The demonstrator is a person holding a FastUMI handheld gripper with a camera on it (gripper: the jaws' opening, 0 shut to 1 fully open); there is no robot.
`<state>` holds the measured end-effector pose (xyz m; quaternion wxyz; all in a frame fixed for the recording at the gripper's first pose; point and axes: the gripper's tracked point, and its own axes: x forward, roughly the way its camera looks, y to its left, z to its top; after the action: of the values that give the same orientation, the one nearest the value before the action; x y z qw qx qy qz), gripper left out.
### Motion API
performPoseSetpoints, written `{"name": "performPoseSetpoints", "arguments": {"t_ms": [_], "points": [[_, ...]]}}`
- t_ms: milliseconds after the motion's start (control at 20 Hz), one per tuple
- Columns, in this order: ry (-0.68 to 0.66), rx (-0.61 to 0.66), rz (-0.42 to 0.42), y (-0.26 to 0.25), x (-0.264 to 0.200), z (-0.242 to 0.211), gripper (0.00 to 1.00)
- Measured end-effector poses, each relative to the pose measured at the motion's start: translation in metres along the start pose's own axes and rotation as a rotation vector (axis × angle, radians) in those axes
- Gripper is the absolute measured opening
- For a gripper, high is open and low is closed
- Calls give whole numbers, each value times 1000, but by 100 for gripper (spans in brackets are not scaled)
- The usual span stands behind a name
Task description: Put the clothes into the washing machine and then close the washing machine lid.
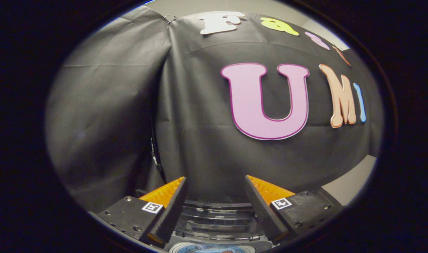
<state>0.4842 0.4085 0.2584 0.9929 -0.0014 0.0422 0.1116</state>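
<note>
The gripper (215, 184) has its two fingers (171, 207) wide apart, and nothing is between them. The fingers are black with orange sides, and each one carries a small black-and-white square tag (152, 207).

Low down between the fingers sits the washing machine (217, 214). Just a little of it can be seen: a dark, shiny, see-through lid (217, 219) with ridges, standing up, and a bit of the round opening (210, 248) below it. Something blue shows in that opening, but it is cut off and too small to tell what it is.

Beyond the fingers hangs the black cloth wall (199, 133). It has folds and a seam. A pale wall (351, 186) peeks out beside the cloth.
</note>
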Motion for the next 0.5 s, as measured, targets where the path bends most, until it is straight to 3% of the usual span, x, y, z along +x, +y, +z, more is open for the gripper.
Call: {"name": "performPoseSetpoints", "arguments": {"t_ms": [200,400,500], "points": [[8,14,-29,-6,30,-20,96],[111,22,-51,-10,50,-55,97],[75,34,-46,-12,44,-51,97]]}}
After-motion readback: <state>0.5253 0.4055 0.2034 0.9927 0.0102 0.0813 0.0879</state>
